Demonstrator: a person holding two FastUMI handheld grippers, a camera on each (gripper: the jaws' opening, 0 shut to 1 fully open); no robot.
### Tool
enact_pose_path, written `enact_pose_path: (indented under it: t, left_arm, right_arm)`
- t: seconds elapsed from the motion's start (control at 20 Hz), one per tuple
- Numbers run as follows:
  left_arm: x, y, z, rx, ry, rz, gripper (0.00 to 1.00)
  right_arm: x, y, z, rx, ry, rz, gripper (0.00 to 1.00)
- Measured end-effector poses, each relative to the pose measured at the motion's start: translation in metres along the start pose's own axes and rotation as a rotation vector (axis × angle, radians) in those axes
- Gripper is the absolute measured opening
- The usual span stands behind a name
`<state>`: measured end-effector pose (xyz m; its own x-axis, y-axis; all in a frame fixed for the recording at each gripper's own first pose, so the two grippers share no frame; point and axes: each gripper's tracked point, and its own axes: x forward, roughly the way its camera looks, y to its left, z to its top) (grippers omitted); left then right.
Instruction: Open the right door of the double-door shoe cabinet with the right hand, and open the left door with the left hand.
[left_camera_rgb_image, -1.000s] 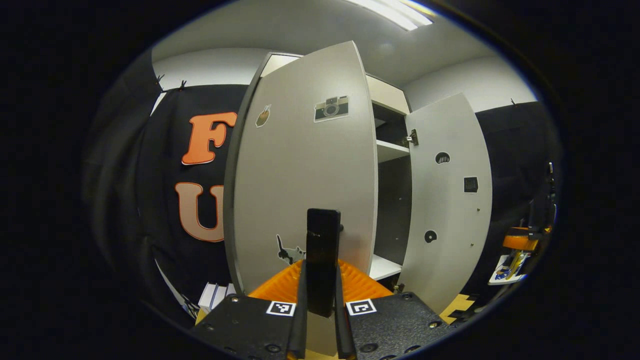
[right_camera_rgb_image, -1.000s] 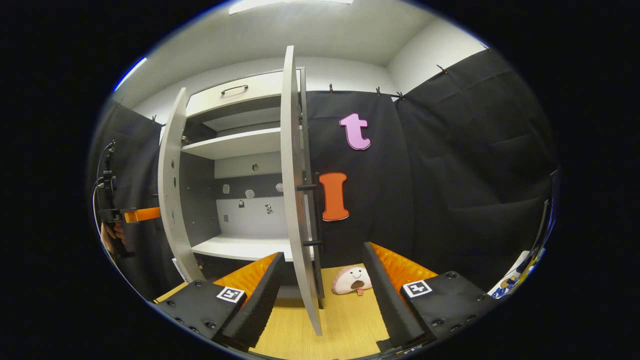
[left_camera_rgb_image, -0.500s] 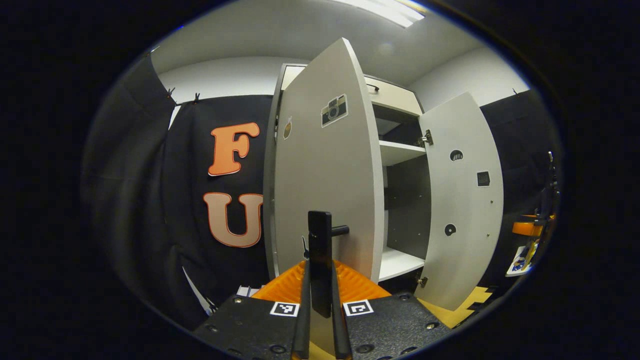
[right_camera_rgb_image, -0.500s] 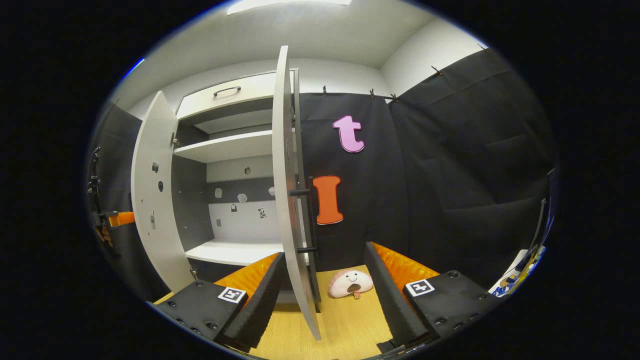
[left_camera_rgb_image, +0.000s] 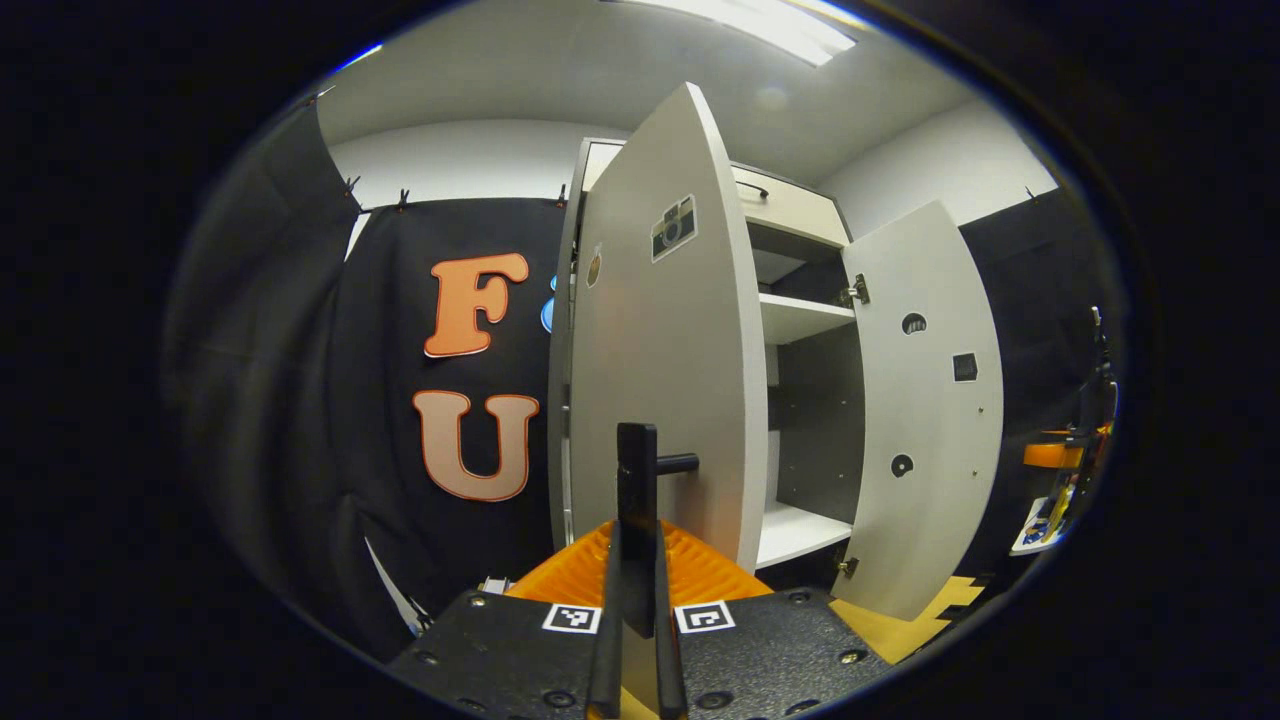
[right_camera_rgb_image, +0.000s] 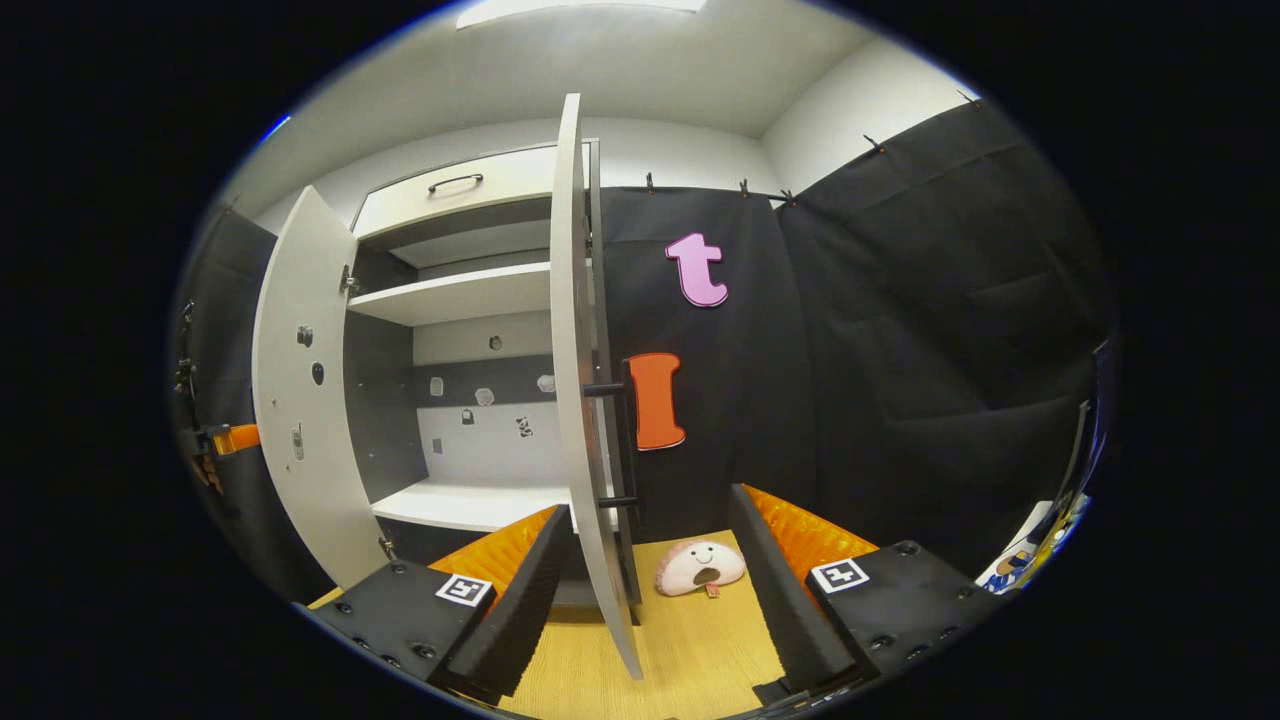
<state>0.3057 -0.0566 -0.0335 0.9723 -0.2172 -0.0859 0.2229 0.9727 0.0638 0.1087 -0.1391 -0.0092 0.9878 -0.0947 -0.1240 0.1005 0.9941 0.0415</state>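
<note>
The grey left door of the shoe cabinet stands swung out, stickers on its face. Its black bar handle sits upright between my left gripper, which is shut on it. The right door hangs open too. In the right gripper view that right door is edge-on, its black handle on the far side. My right gripper is open, and the door's lower edge runs between its spread fingers without either pressing on it. The left door shows at the left.
Inside the cabinet are white shelves and a drawer on top. A pink plush toy lies on the wooden floor by the right door. Black cloth walls close in on both sides.
The left door has swung further out with my left gripper on its handle, so more of the cabinet's inside shows. The right gripper and right door have hardly moved.
</note>
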Motion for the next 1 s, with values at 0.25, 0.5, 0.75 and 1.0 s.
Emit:
enact_pose_path:
  t: [0.25,0.5,0.75,1.0]
  left_arm:
    - [-0.001,0.021,0.002,0.016,-0.008,0.081,0.13]
    - [0.0,0.034,0.003,-0.011,-0.019,0.098,0.06]
    - [-0.007,0.03,0.0,-0.066,-0.01,0.095,0.1]
    - [-0.018,0.016,0.009,-0.095,-0.032,0.124,0.02]
  right_arm:
    - [-0.003,0.002,0.002,-0.002,-0.01,0.001,0.92]
    - [-0.005,0.001,0.0,-0.012,-0.001,-0.006,1.0]
    - [-0.007,0.006,0.001,-0.019,0.009,0.011,1.0]
    - [-0.008,0.01,0.008,-0.056,0.001,0.026,1.0]
